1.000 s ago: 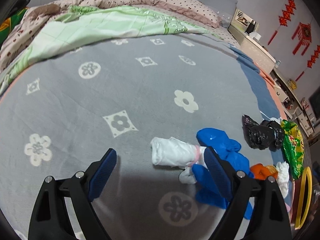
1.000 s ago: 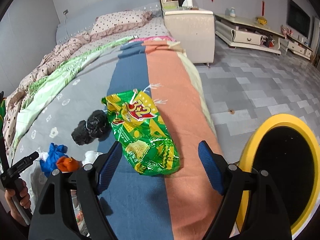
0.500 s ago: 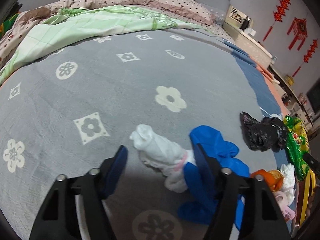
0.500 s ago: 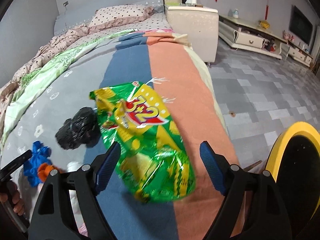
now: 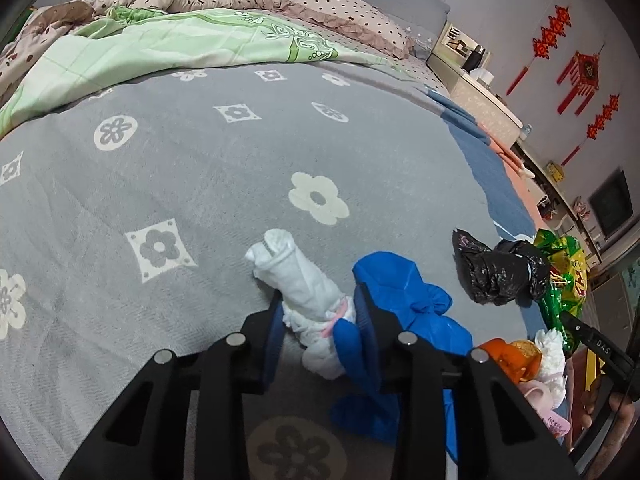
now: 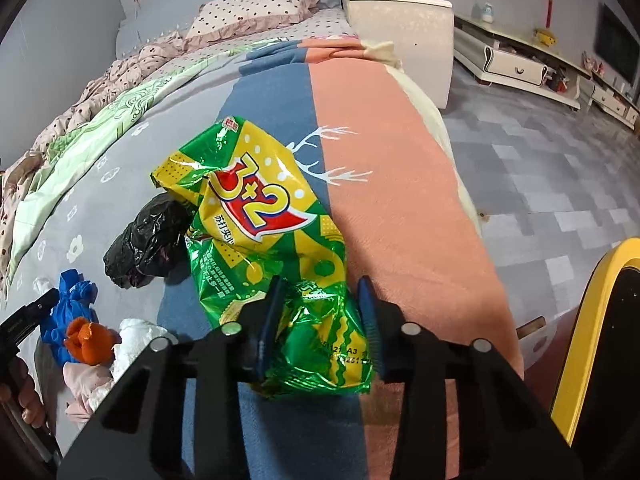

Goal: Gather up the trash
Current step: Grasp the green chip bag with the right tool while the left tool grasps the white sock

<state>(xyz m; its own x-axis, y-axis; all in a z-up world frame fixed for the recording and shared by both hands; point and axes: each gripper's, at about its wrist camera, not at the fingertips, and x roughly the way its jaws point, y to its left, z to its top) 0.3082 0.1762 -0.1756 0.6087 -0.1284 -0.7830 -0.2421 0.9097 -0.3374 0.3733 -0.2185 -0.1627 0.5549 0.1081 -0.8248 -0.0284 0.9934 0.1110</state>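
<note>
My left gripper [image 5: 318,314] is shut on a white rolled wad [image 5: 298,282] that lies on the grey flowered blanket [image 5: 200,168]. A crumpled blue glove [image 5: 404,300] touches its right finger. My right gripper [image 6: 320,312] is shut on the near end of a green and yellow snack bag [image 6: 260,216], which rests on the blue and pink bedspread [image 6: 384,184]. A yellow-rimmed black bin [image 6: 600,344] stands at the right, beside the bed.
A black plastic bag [image 5: 496,272] also shows in the right wrist view [image 6: 148,240]. An orange wad [image 6: 86,340], white tissue [image 6: 134,340] and pink scraps [image 6: 86,384] lie by the blue glove [image 6: 70,304]. A bedside cabinet [image 6: 404,36] and tiled floor [image 6: 560,168] are to the right.
Both grippers moved forward and closed: the left onto the white wad, the right onto the snack bag's near end.
</note>
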